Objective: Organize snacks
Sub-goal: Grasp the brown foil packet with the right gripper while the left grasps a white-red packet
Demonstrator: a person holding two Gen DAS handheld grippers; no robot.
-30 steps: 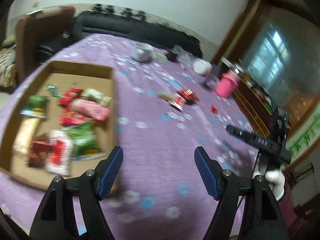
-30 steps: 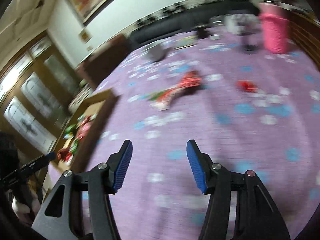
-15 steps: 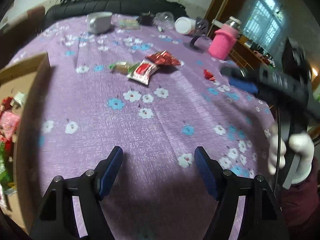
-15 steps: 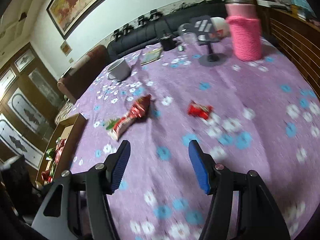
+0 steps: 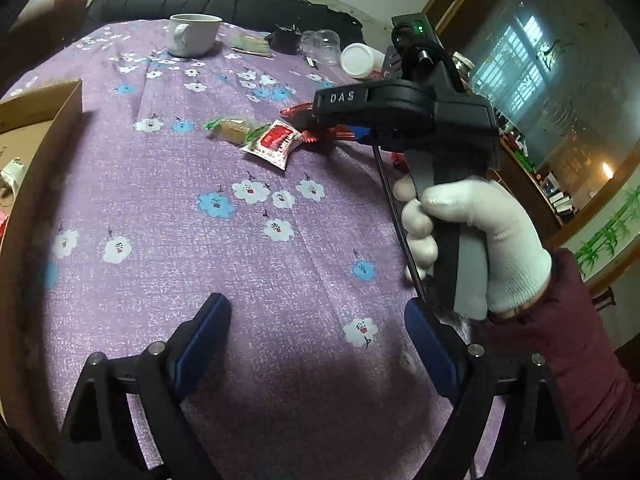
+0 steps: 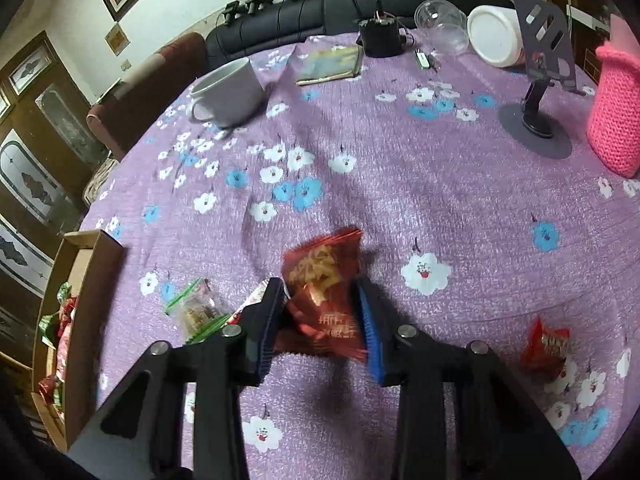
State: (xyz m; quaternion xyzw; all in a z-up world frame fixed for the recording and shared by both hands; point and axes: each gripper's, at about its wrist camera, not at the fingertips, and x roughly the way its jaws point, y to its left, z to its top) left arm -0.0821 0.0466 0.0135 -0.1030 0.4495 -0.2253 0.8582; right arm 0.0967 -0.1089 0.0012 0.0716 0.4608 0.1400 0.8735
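My right gripper [image 6: 320, 300] is closed on a red snack packet [image 6: 324, 280] that lies on the purple flowered tablecloth [image 6: 400, 184]. Beside it lie a green-edged clear packet [image 6: 194, 308] and a small red packet [image 6: 546, 346]. In the left wrist view the right gripper [image 5: 400, 116] reaches over the snack pile, with a red-and-white packet [image 5: 274, 142] and the green-edged packet [image 5: 232, 126] next to it. My left gripper [image 5: 320, 340] is open and empty above bare cloth. The cardboard box [image 6: 84, 280] with several snacks stands at the left.
A white mug [image 6: 230, 92], a booklet [image 6: 330, 66], a dark small object [image 6: 380, 38], a clear cup [image 6: 442, 20], a white jar [image 6: 494, 36], a phone stand [image 6: 536, 120] and a pink knitted bottle [image 6: 614, 112] stand at the far side. A black sofa [image 5: 200, 4] lies behind.
My right gripper has moved down to the snack pile and closed on the red packet. My left gripper has swung right, away from the box, and stays open.
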